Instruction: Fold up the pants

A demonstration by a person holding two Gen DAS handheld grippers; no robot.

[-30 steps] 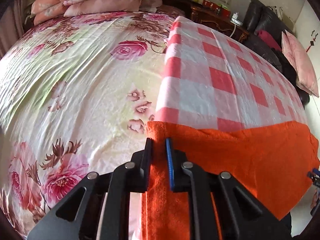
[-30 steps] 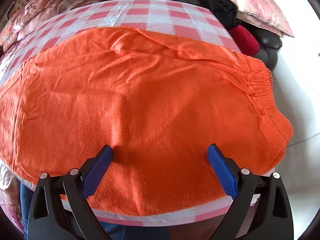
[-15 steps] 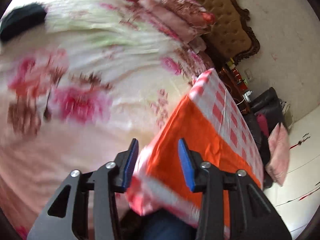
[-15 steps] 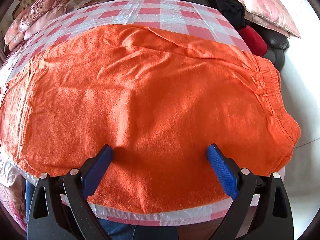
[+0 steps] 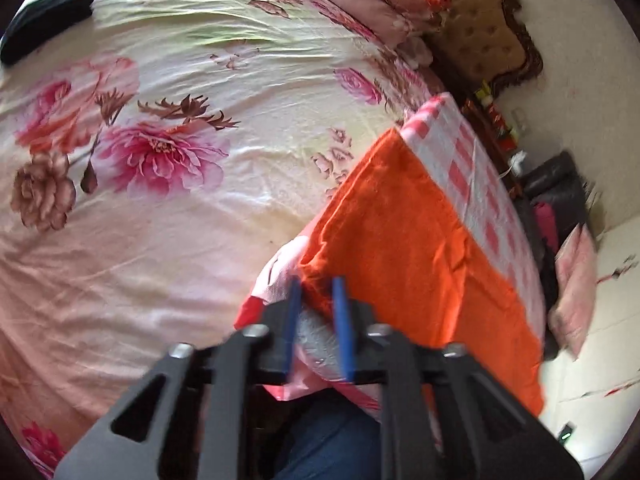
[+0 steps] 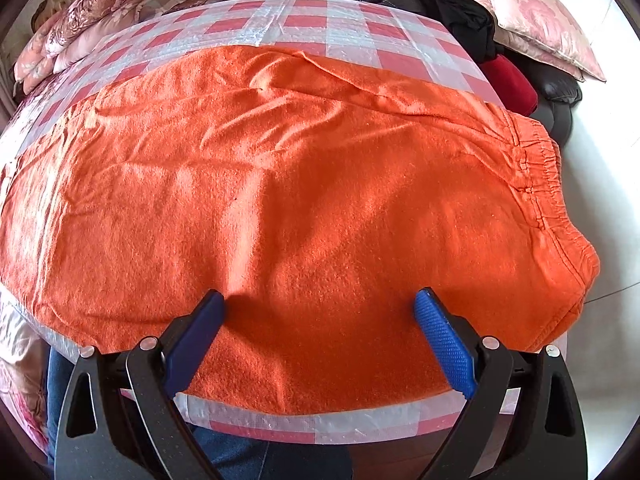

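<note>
On the checked tablecloth [image 6: 328,32] beside the bed [image 5: 160,200] the orange pants [image 6: 300,208] lie spread flat, waistband right. Left gripper [image 5: 316,300] nearly closed at the near-left hem corner; whether it pinches cloth, cannot tell. Right gripper [image 6: 320,320] wide open over the near edge, holding nothing. Pinch both layers cleanly, lift evenly.

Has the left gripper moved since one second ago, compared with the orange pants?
Yes. The left gripper swung from the pants' end edge to their near corner on the checkered tablecloth.
</note>
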